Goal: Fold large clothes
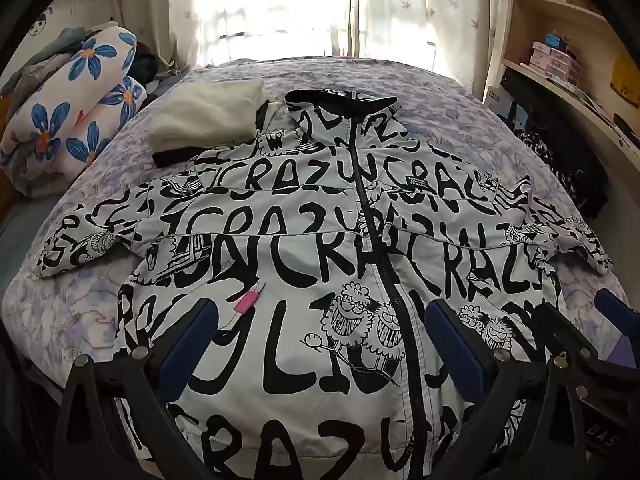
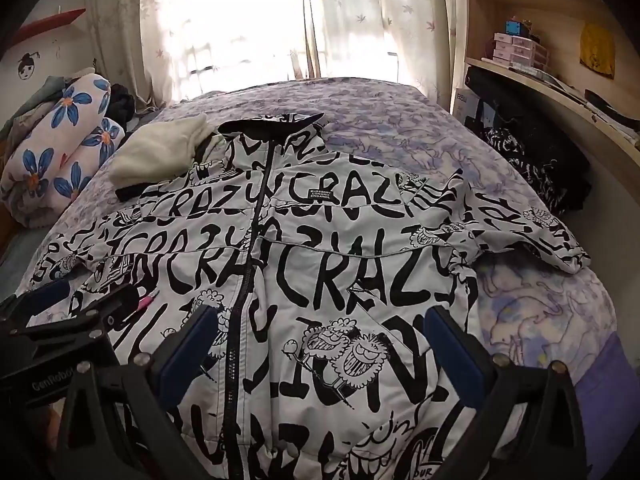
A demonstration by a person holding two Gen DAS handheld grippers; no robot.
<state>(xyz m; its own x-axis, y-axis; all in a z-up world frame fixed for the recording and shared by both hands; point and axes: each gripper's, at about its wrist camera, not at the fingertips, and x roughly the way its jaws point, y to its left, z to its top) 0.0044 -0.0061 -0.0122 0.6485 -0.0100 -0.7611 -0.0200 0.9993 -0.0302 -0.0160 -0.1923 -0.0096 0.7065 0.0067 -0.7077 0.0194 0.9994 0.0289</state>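
Left wrist view looks down between the left gripper (image 1: pixel 318 344), its blue-padded jaws spread wide and holding nothing, hovering over the near hem of a white zip-up jacket printed with black lettering and cartoon faces (image 1: pixel 312 240). Just to its right the right gripper (image 2: pixel 318 346) stands equally wide, also empty above the cloth. Zipped shut, the jacket lies flat, sleeves out, on a bed with a lilac patterned cover (image 1: pixel 460 120); a folded cream fleece garment (image 1: pixel 208 114) lies at its far left shoulder.
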